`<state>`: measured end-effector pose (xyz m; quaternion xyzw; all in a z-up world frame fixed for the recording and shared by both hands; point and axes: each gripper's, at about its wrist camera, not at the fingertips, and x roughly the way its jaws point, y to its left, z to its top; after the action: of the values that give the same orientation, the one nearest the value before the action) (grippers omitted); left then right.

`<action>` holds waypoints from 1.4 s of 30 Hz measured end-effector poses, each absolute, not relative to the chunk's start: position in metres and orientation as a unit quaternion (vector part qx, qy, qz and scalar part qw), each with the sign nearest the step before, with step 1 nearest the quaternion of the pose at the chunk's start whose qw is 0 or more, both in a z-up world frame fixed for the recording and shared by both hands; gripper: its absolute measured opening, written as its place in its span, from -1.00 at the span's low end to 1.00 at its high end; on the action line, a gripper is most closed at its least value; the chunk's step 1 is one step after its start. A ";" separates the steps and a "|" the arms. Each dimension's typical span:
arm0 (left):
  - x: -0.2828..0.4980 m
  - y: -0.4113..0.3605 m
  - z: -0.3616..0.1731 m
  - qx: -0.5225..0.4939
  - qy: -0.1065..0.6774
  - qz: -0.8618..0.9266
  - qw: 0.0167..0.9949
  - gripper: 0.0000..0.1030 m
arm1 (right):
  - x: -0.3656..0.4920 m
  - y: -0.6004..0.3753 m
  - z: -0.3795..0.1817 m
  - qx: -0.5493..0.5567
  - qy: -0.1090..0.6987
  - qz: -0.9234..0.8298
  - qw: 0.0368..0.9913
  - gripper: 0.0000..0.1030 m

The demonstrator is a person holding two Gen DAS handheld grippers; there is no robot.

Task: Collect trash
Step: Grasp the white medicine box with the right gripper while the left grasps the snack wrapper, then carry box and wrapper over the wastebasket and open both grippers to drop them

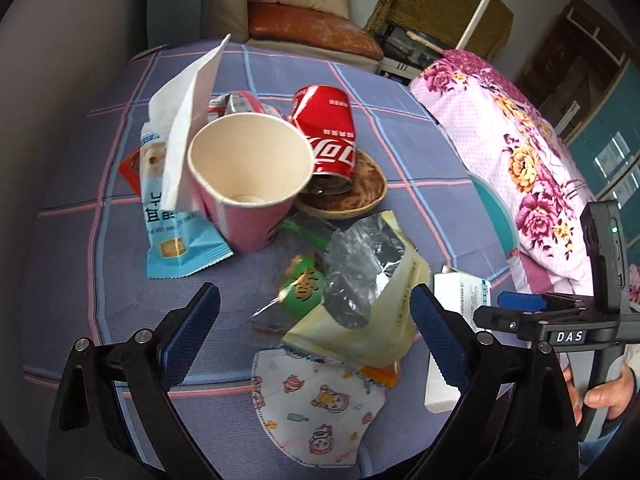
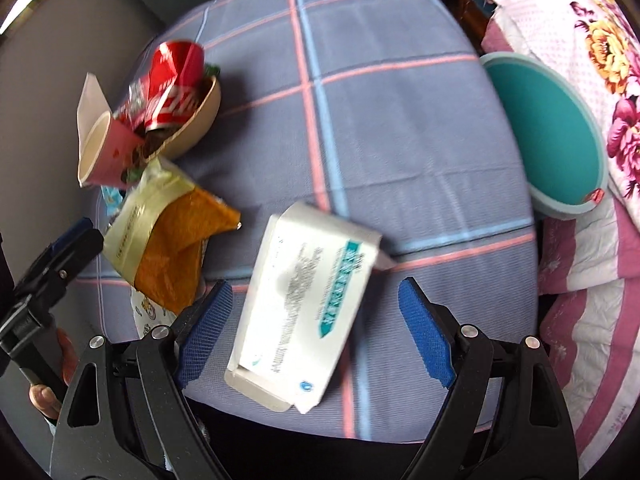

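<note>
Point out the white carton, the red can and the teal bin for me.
white carton (image 2: 308, 300), right wrist view, printed top face
red can (image 1: 326, 128), left wrist view, side wall
teal bin (image 2: 548, 136), right wrist view, inner wall

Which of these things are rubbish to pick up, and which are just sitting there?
Rubbish to collect:
paper cup
cola can
blue wrapper
yellow bag
face mask
white box

Just lying about:
teal tub, probably where the rubbish goes
flowered quilt
checked cloth

Both the left gripper and the right gripper are open.
</note>
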<state>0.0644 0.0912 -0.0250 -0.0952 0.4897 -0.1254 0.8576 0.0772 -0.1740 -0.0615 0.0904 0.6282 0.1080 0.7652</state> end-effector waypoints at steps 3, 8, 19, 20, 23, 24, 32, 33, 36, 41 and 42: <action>0.061 0.104 -0.030 -0.107 0.491 -0.124 0.856 0.86 | 0.077 -0.162 -0.069 0.076 0.635 0.099 0.762 0.57; 0.056 0.113 -0.034 -0.112 0.492 -0.131 0.853 0.86 | 0.078 -0.148 -0.081 0.058 0.638 0.085 0.763 0.57; 0.051 0.097 -0.039 -0.106 0.499 -0.153 0.846 0.86 | 0.066 -0.157 -0.074 0.049 0.606 0.114 0.786 0.24; 0.051 0.092 -0.038 -0.101 0.499 -0.158 0.846 0.86 | 0.066 -0.162 -0.070 0.054 0.602 0.113 0.789 0.24; 0.052 0.074 -0.036 -0.071 0.496 -0.162 0.850 0.86 | 0.069 -0.176 -0.058 0.068 0.589 0.107 0.798 0.24; 0.053 0.068 -0.037 -0.057 0.496 -0.159 0.852 0.86 | 0.070 -0.179 -0.056 0.074 0.586 0.107 0.800 0.24; 0.056 0.037 -0.049 -0.003 0.496 -0.136 0.858 0.69 | 0.069 -0.206 -0.045 0.106 0.563 0.108 0.813 0.24; 0.054 0.033 -0.049 0.010 0.494 -0.134 0.859 0.59 | 0.069 -0.208 -0.045 0.109 0.561 0.108 0.813 0.24; 0.050 0.025 -0.048 0.037 0.490 -0.126 0.862 0.31 | 0.070 -0.218 -0.046 0.119 0.557 0.110 0.815 0.24; 0.046 0.014 -0.041 0.041 0.486 -0.133 0.863 0.19 | 0.069 -0.233 -0.043 0.139 0.545 0.112 0.819 0.24; 0.047 0.014 -0.039 0.037 0.486 -0.134 0.863 0.19 | 0.068 -0.236 -0.042 0.142 0.542 0.112 0.820 0.24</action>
<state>0.0465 0.0139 -0.0388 0.0368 0.4857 -0.1338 0.8630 0.0683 -0.2363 -0.0425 0.1423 0.5424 0.1117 0.8204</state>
